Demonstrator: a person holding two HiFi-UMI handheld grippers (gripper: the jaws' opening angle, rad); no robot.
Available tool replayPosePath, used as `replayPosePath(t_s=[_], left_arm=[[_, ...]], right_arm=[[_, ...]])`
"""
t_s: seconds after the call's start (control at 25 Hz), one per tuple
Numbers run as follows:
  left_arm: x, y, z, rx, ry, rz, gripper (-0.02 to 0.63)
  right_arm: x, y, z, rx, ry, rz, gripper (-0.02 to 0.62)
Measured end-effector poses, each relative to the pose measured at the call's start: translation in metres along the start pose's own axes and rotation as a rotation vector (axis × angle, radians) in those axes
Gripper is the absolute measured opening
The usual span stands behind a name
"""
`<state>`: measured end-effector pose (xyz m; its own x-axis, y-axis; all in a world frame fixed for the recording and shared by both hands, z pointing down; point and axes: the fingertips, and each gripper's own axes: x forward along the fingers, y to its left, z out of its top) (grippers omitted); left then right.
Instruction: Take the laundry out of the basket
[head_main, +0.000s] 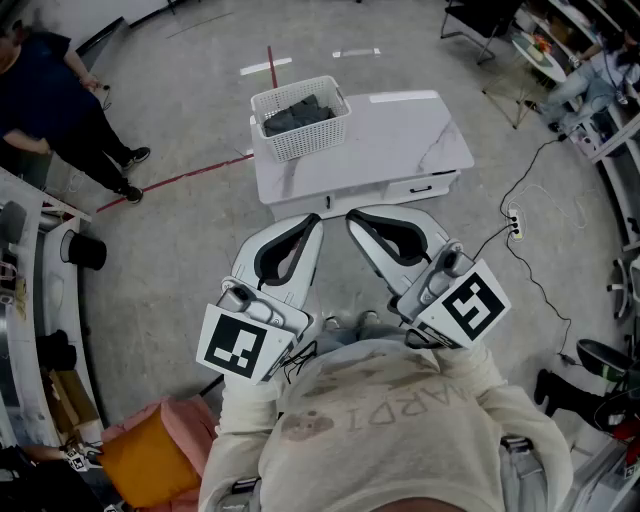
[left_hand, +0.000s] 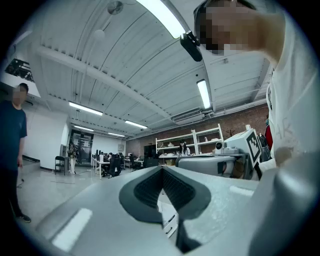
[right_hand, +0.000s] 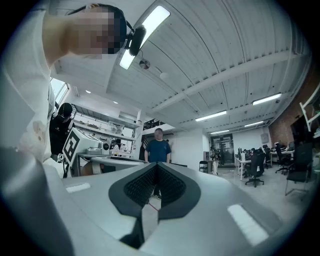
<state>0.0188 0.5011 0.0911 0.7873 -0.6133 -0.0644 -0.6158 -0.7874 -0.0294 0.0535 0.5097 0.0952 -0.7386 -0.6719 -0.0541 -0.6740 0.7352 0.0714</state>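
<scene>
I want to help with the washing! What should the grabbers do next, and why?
Probably reach the left gripper forward toward the white lattice plastic basket. It and the right gripper are held near the person's chest, fingers together and empty, while the dark grey laundry lies untouched in the basket on the white table ahead.

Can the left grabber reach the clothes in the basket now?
Probably, once it moves forward: nothing stands between the left gripper and the open-topped basket of dark laundry on the table. Its jaws are shut and would need opening.
</scene>
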Motion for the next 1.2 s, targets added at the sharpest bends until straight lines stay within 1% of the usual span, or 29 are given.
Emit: replayPosePath(t_s=[0.48, 0.6, 0.72, 0.88, 1.04, 1.2], left_arm=[[-0.006, 0.021, -0.003, 0.014, 0.022, 0.003, 0.000], [-0.008, 0.027, -0.002, 0.012, 0.004, -0.010, 0.000], [-0.011, 0.033, -0.009, 0.020, 0.019, -0.017, 0.000], [-0.008, 0.039, -0.012, 0.024, 0.011, -0.037, 0.000], [0.006, 0.046, -0.016, 0.016, 0.020, -0.033, 0.000], [0.028, 0.058, -0.020, 0.014, 0.023, -0.018, 0.000]], right_arm=[[0.026, 0.004, -0.003, 0.006, 0.001, 0.018, 0.028], [0.033, 0.005, -0.005, 0.021, -0.010, 0.011, 0.028], [0.036, 0.005, -0.006, 0.031, -0.022, -0.010, 0.028], [0.040, 0.004, -0.012, 0.022, 0.004, -0.008, 0.029], [0.042, -0.010, -0.016, 0.024, -0.002, -0.018, 0.029], [0.045, -0.038, -0.018, 0.033, -0.020, -0.016, 0.041]])
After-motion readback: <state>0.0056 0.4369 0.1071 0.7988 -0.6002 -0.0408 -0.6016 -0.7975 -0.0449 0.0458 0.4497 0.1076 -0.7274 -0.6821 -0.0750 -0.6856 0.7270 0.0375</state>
